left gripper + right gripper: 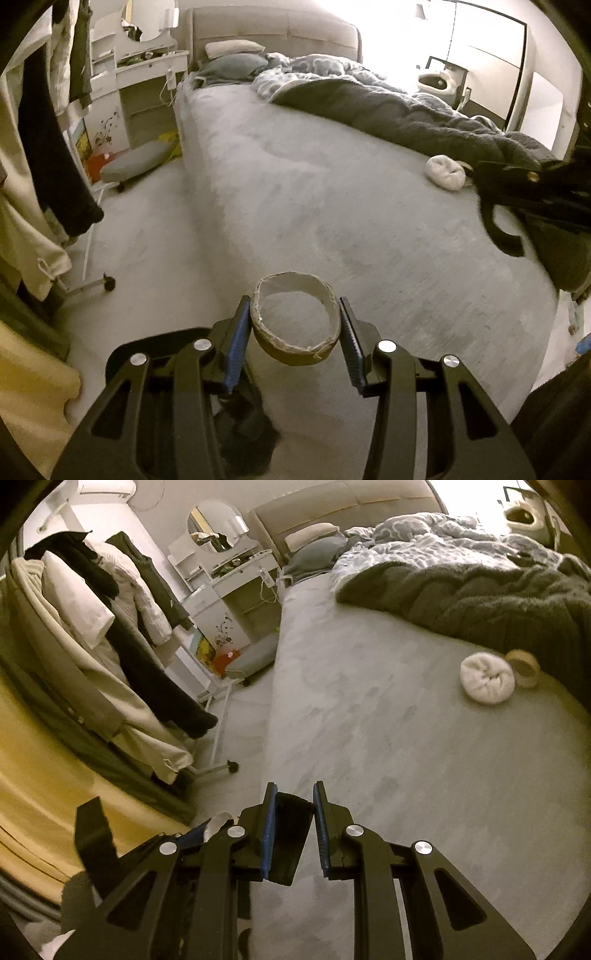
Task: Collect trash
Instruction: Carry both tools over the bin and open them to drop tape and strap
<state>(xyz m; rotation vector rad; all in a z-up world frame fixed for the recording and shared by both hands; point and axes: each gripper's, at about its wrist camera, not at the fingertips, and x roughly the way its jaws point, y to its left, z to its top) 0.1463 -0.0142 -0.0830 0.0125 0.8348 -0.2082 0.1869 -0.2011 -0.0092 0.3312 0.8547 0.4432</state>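
Note:
In the left wrist view my left gripper (295,317) is shut on a cardboard tape core (295,350), a brown ring with a white inside, held above the grey bed sheet (332,192). In the right wrist view my right gripper (293,808) is shut on the edge of a black bag (290,845); a black strap (94,830) hangs at the left. A white crumpled wad (487,683) lies on the bed sheet (369,738), with a second cardboard ring (524,668) just beyond it. The wad also shows in the left wrist view (445,171).
A dark fluffy blanket (406,110) covers the bed's far right side. A clothes rack with hanging garments (122,627) stands left of the bed. A white dresser with mirror (229,576) is at the back. A black bag (546,206) is at the right edge.

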